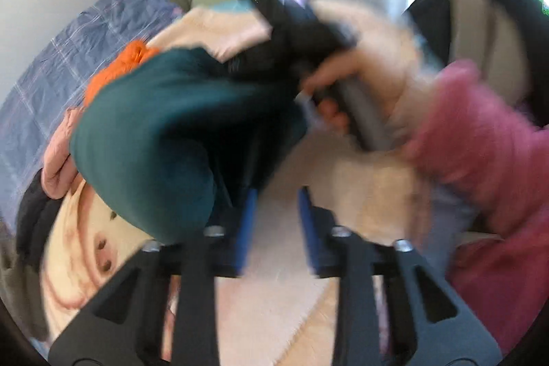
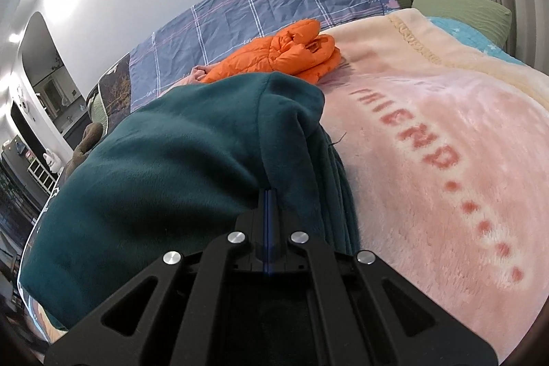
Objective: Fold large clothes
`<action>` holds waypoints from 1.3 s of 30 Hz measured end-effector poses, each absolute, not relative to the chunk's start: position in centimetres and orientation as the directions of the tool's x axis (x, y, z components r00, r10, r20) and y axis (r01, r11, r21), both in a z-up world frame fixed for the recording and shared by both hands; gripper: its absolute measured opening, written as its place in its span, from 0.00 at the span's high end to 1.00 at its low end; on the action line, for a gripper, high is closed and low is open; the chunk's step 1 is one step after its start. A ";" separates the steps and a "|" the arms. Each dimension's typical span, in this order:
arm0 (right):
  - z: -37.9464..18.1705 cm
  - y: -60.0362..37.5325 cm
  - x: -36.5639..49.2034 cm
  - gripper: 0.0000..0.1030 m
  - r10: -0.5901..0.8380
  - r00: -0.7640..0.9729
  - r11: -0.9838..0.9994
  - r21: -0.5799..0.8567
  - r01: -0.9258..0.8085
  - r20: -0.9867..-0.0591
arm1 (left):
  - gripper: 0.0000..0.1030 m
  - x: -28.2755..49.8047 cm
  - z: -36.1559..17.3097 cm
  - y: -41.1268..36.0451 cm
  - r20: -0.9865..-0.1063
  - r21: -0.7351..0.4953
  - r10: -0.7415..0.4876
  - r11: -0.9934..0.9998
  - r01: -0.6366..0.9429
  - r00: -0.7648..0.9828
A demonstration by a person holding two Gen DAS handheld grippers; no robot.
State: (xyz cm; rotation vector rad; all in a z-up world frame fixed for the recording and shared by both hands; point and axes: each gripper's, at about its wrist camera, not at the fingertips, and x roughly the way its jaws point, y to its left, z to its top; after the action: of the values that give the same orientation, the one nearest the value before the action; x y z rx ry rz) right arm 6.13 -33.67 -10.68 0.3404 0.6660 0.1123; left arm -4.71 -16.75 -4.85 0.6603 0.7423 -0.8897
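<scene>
A dark teal fleece garment (image 2: 164, 167) hangs bunched over the pink blanket (image 2: 429, 139) on the bed. My right gripper (image 2: 269, 198) is shut on a fold of it, blue pads pressed together. In the blurred left wrist view the same teal garment (image 1: 164, 146) is lifted at centre left. My left gripper (image 1: 276, 194) is open, its blue pads (image 1: 248, 222) apart, with nothing between them, just right of the garment. The other gripper's black body (image 1: 295, 26) and the hand holding it show above.
A folded orange puffer jacket (image 2: 288, 54) lies on the blanket beyond the teal garment. A blue plaid quilt (image 2: 260, 9) covers the far side of the bed. Green pillows (image 2: 459, 6) sit by the curtains. A person's pink sleeve (image 1: 480, 139) is at right.
</scene>
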 end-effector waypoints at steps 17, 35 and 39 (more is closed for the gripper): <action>-11.2 -31.8 5.6 1.00 0.231 0.787 0.955 0.289 -0.070 -0.572 | 0.97 -0.2 -10.8 -14.8 -0.613 0.566 -0.116 0.625 0.537 0.781; -11.0 -32.5 5.4 1.00 0.238 0.783 0.936 0.352 -0.026 -0.574 | 0.97 5.2 -0.3 -14.6 -0.699 0.145 -0.426 0.702 0.697 0.575; -10.9 -32.1 5.1 1.00 0.236 0.786 0.940 0.340 -0.035 -0.572 | 0.97 6.0 -3.0 -14.8 -0.711 0.162 -0.409 0.696 0.699 0.572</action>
State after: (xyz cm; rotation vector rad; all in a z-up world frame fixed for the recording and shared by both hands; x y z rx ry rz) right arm 5.09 -32.08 -10.92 0.3220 0.6529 0.1488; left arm 6.00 -14.78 -2.96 0.4594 0.6959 -0.6767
